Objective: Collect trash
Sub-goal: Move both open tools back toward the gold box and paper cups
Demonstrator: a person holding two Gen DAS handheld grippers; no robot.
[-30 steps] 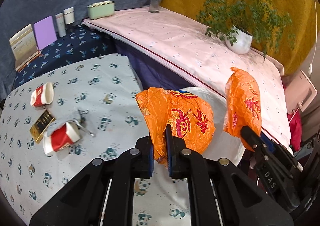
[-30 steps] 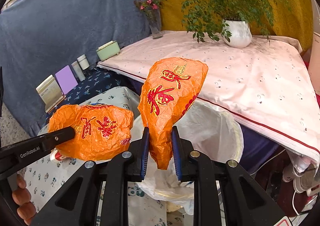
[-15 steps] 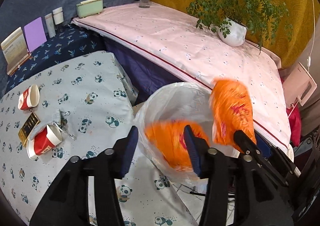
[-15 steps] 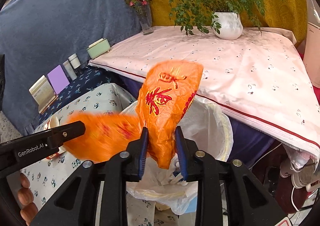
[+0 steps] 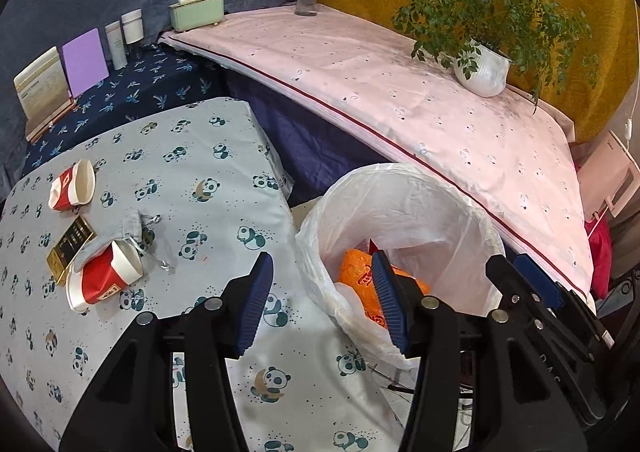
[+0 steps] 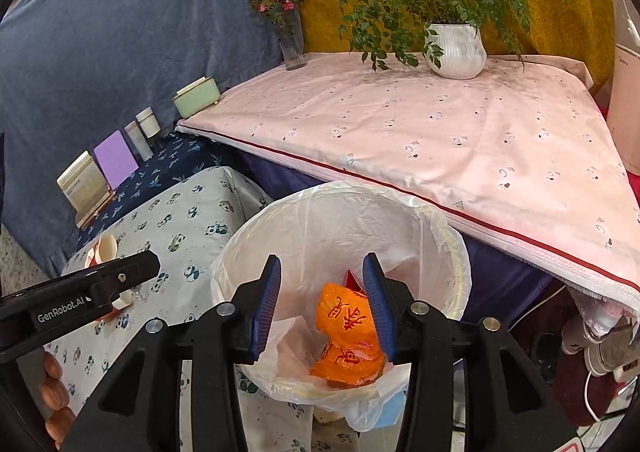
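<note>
Two orange wrappers (image 6: 347, 336) are lying down in the bin with the white bag (image 6: 400, 219), which is standing beside the panda table (image 5: 224, 155). More trash is waiting on that table — a red paper cup (image 5: 102, 280) lying on its side near the front, and another red cup (image 5: 72, 185) lying farther back. Between them a gold card (image 5: 70, 244) and a grey pouch (image 5: 116, 234) are lying close together; I cannot tell if those count as trash. The next good move is probably going for the near cup. It is best to be coming in from the side, closing softly around its middle so the thin paper is not getting squashed or rolling away, and to be staying clear of the pouch strings. The left gripper (image 5: 320, 306) is hanging over the table's edge by the bin, spread wide and holding nothing. The right gripper (image 6: 320, 312) is hanging right above the bin — also spread wide, gripping nothing and touching nothing.
</note>
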